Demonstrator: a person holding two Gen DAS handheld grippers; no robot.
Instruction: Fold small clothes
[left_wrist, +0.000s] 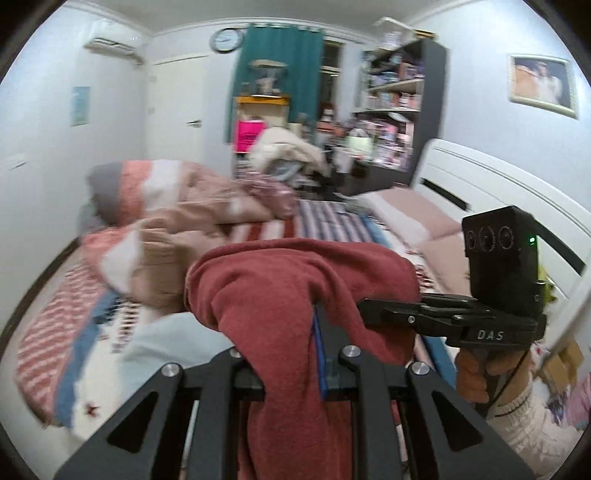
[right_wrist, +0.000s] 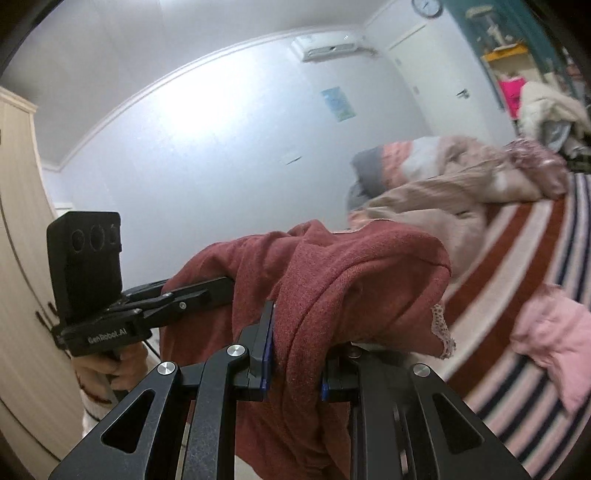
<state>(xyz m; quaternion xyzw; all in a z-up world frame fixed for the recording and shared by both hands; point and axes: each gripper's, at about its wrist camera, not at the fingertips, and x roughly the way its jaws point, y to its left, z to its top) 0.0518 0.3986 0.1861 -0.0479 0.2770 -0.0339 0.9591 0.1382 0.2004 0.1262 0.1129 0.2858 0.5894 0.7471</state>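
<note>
- Here, the bed (left_wrist: 55, 332), carrying a striped cover, is filling the lower part of both views; a heap of pinkish bedding (left_wrist: 177, 206) is lying across its far side, and a small pink garment (right_wrist: 554, 343) is resting on the stripes near the right gripper's side.
- The red garment (left_wrist: 295, 288) is hanging in the air above the bed, its upper edge stretching roughly level from one gripper to the other and the rest drooping below; that edge is forming the long axis on which the coming fold would likely turn.
- The left gripper (left_wrist: 317, 354) is pinching the cloth at one end, its jaws standing narrow with fabric bunching between the pads.
- The right gripper (right_wrist: 295, 350) is clamping the other end likewise, narrow, a lace-trimmed corner (right_wrist: 443, 332) dangling just beside it.
- Each gripper is appearing in the other's view, just beside the cloth; neither hand is looking clearly nearer the bed, so lowering the garment flat would probably call for both moving together.
</note>
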